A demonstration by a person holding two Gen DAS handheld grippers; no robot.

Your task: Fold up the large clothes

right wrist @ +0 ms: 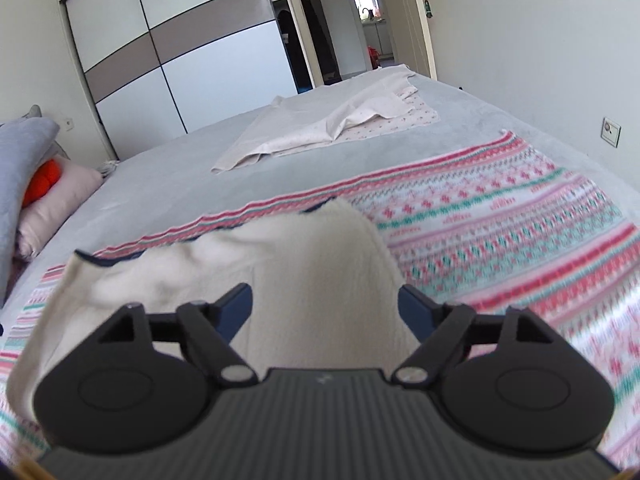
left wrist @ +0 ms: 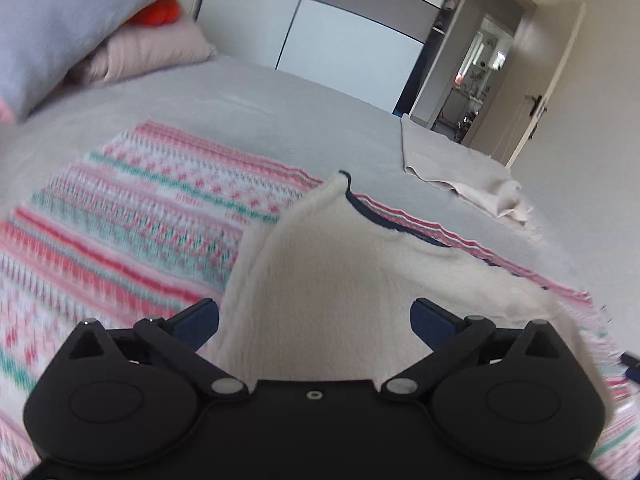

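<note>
I am in a bedroom, over a grey bed (right wrist: 168,168) that fills both of my views. Nearest to me is the patterned blanket (left wrist: 132,216), with pink, green and white bands on the outside and a cream fleece lining (right wrist: 320,264) on the inside. It lies spread on the bed, and one edge is turned over so the cream side faces up, with a dark trim along it.

My left gripper (left wrist: 315,316) has its jaws wide apart. A peak of the cream lining stands up between them, but the blue pads do not press on it. My right gripper (right wrist: 325,305) is also apart, with another cream peak between its fingers (right wrist: 416,307), touching loosely at most; I cannot see a firm grip.

Further away, a pale sheet (right wrist: 320,128) lies crumpled and half folded on the bed. At the head of the bed are a grey pillow (left wrist: 76,16), a pink pillow (left wrist: 152,54) and something orange (right wrist: 44,180) between them. Behind stand the wardrobe (right wrist: 180,40) with sliding doors and an open door (right wrist: 416,20).
</note>
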